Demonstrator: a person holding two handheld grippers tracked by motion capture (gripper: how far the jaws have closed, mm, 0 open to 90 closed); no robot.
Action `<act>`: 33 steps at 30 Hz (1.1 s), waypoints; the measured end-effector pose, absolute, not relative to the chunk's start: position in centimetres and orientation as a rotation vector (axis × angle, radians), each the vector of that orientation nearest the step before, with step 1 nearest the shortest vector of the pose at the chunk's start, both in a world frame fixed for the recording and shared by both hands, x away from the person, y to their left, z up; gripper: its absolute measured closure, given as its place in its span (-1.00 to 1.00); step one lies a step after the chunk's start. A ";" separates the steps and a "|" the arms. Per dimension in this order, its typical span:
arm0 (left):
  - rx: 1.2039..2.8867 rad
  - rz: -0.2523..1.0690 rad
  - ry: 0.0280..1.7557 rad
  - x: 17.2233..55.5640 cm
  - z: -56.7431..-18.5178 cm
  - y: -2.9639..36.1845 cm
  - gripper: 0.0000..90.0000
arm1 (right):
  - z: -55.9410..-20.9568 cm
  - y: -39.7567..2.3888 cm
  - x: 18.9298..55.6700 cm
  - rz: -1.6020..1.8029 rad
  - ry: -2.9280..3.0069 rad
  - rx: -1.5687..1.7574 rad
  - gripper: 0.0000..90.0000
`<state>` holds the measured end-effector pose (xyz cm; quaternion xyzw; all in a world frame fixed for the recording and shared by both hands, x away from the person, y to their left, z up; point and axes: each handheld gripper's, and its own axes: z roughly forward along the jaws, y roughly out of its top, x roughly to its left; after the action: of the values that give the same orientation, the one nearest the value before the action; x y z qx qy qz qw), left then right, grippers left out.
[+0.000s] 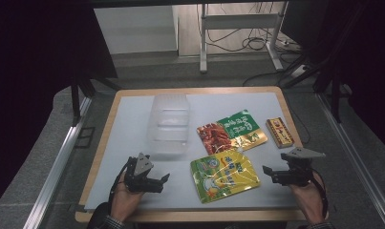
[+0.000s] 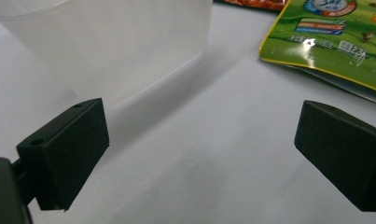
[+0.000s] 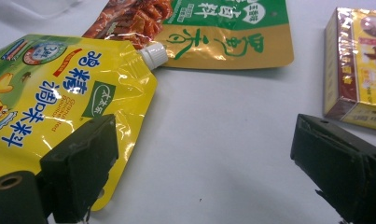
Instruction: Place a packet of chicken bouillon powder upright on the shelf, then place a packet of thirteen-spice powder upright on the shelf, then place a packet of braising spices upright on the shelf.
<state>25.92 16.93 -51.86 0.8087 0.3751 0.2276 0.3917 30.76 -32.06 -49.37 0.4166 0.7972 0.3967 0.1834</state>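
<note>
While both grippers wait near the front edge of the table [image 1: 133, 102], nothing is held yet. The biggest thing is the clear plastic box [image 1: 169, 123], which sits toward the back, left of the middle. Next comes the yellow pouch [image 1: 224, 175], lying flat near the front edge between the two grippers. It looks soft, shiny and probably slippery, and it will likely bend and sag when lifted. A good place to grab it seems to be a flat side edge, not the little white cap [image 3: 153, 54]. Behind it lies the green and red snack bag [image 1: 231, 131], and a small box [image 1: 279, 132] sits near the right edge. The left gripper [image 1: 165, 178] has its jaws wide apart with nothing between them. The right gripper [image 1: 266, 170] is just beside the pouch, jaws also apart and empty.
</note>
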 end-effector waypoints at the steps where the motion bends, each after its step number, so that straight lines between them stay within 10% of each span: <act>1: 2.054 0.578 0.953 25.9 -51.9 16.9 -0.94 | -49.4 -32.1 30.8 1.119 2.248 1.175 -0.83; 33: 2.029 0.441 0.931 25.9 -51.3 16.5 -0.91 | -50.0 -31.4 31.1 1.084 2.300 1.137 -0.89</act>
<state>25.88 16.49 -51.27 0.8095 0.3713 0.1761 0.4194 31.09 -31.38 -49.98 0.4017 0.8127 0.3831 0.1773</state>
